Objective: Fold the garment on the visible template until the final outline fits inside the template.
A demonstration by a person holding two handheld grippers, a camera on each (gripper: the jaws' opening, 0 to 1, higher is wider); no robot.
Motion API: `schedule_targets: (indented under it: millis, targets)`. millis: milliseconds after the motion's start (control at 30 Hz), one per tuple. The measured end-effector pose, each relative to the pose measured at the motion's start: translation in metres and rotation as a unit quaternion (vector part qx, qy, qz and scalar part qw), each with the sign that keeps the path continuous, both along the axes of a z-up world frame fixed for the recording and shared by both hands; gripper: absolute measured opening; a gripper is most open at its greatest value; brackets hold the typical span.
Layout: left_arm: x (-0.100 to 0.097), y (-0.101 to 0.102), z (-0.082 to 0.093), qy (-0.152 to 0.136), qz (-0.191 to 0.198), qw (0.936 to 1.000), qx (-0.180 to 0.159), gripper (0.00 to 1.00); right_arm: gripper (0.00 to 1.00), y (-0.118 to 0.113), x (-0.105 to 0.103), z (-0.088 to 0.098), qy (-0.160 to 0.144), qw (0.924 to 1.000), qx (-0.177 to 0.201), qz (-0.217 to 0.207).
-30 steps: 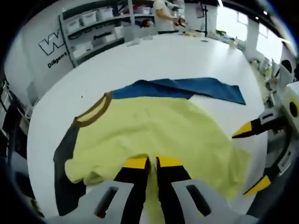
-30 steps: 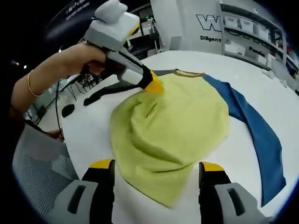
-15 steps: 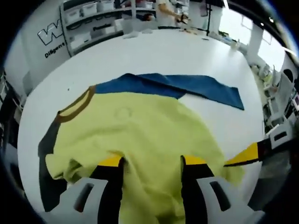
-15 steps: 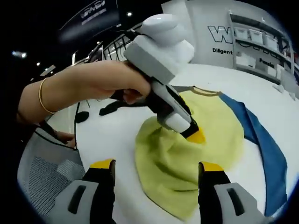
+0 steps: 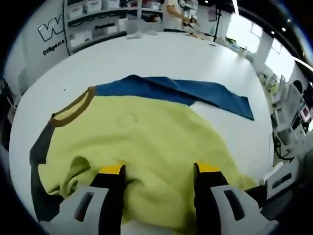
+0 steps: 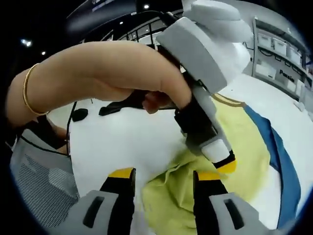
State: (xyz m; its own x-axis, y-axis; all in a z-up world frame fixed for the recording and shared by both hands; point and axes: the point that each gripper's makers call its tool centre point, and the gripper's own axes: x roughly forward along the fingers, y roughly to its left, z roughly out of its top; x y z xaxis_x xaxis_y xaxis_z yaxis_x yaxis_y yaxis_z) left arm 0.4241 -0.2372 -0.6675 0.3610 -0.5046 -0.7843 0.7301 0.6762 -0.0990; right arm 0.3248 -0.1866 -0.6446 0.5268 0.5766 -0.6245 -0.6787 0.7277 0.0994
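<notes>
Both tools, left (image 5: pixel 159 171) and right (image 6: pixel 164 176), gape over the yellow garment (image 5: pixel 146 142); wall lettering (image 5: pixel 51 34) reads "W… Diligent".

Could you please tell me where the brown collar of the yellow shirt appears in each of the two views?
Left gripper view: the brown collar curves at the left, on the yellow shirt.
Right gripper view: it peeks out right of centre, beside the other tongs' body.
Shared landmark: the blue cloth along the shirt's edge.
</notes>
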Motion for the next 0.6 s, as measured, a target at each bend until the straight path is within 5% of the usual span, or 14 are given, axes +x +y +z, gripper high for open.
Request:
schedule_targets:
  millis: [233, 400, 600]
  targets:
    - [0.005, 0.000, 0.023, -0.006, 0.008, 0.9989, -0.047, 0.55, 0.03, -0.021, 0.017, -0.004, -0.012, 0.9990, -0.024, -0.036]
    - [0.006, 0.002, 0.046, -0.022, 0.007, 0.9966, -0.079, 0.56, 0.02, -0.032, 0.019, -0.007, -0.003, 0.9982, -0.023, -0.055]
    - [0.000, 0.020, 0.059, -0.051, -0.007, 0.9965, -0.066, 0.57, 0.00, -0.043, 0.022, -0.009, 0.004, 0.9971, -0.026, -0.072]
